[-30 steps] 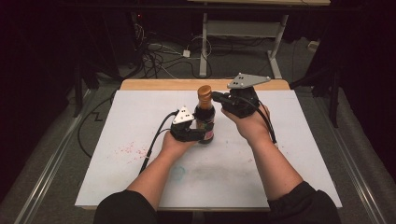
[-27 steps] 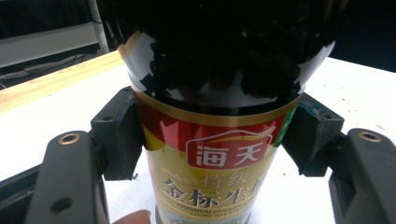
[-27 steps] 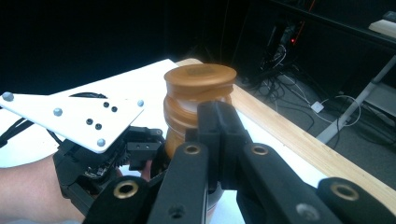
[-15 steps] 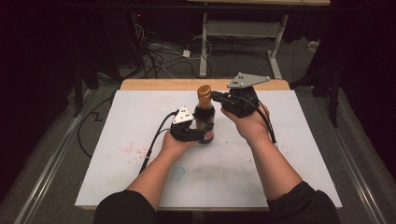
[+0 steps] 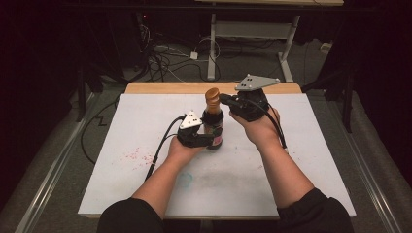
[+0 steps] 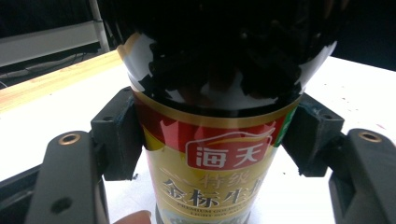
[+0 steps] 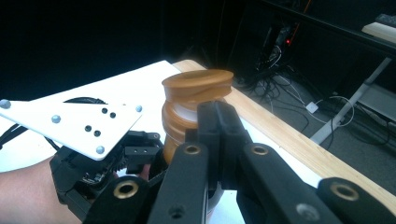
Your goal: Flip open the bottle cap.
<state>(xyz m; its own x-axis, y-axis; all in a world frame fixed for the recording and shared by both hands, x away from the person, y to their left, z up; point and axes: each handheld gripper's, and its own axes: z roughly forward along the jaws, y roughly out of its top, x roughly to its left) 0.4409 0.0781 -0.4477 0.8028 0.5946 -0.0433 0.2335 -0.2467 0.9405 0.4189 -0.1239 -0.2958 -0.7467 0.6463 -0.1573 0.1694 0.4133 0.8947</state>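
Bottle (image 5: 213, 127) upright near tabletop's far edge, clamped between left gripper (image 6: 210, 140) pads; right gripper (image 7: 217, 126) jaws together, touching brown cap (image 7: 196, 100).

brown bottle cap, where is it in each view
High view: the brown cap sits at top centre of the mat, on the bottle, beside the right gripper.
Left gripper view: not in it; the picture stops below the cap.
Right gripper view: the cap is at centre, just behind the shut jaws.
Shared landmark: the table's wooden edge.

High view overhead, both gripper views close on bottle (image 6: 212, 140).
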